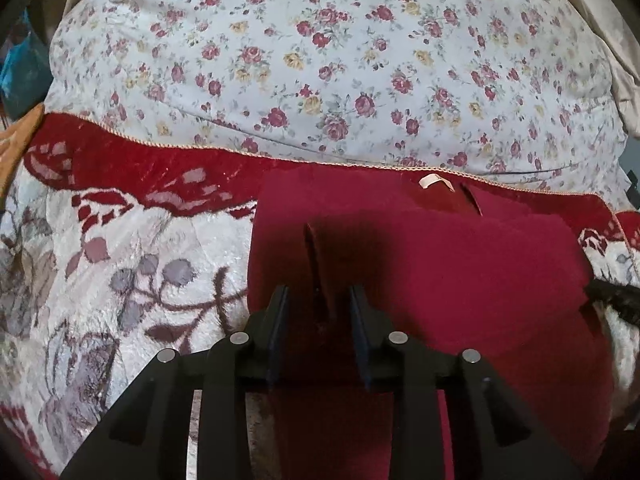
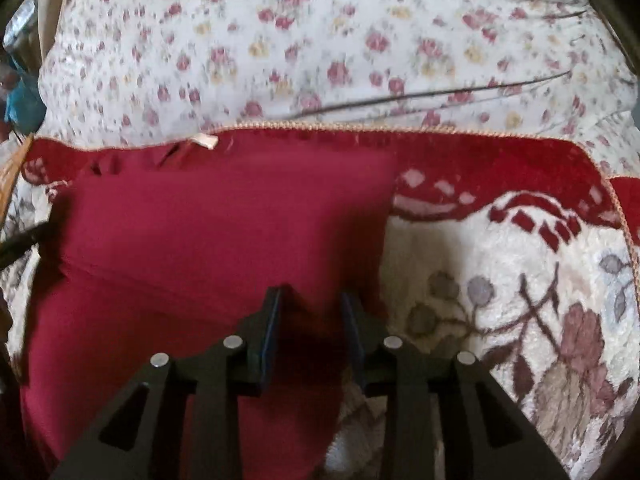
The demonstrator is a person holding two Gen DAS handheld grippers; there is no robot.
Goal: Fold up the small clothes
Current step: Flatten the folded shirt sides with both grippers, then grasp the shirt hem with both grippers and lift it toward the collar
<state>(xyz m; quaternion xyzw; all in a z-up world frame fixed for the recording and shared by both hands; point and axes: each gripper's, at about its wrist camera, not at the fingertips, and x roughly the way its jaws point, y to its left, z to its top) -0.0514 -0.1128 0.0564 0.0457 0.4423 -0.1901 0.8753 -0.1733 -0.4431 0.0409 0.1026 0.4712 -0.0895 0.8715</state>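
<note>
- Red garment [image 1: 440,264] lies folded on the blanket [image 1: 120,248], center-right in left view.
- Left gripper [image 1: 320,300] fingers apart, a fabric ridge between, not pinched.
- Right gripper [image 2: 312,304] fingers apart over garment's right edge, so it's nearer that side.

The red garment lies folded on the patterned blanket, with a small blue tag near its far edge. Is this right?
Not quite: the tag is cream-coloured, not blue, as the left wrist view shows. The rest stands: the red garment lies folded on the patterned blanket, and the tag sits near its far edge.
</note>
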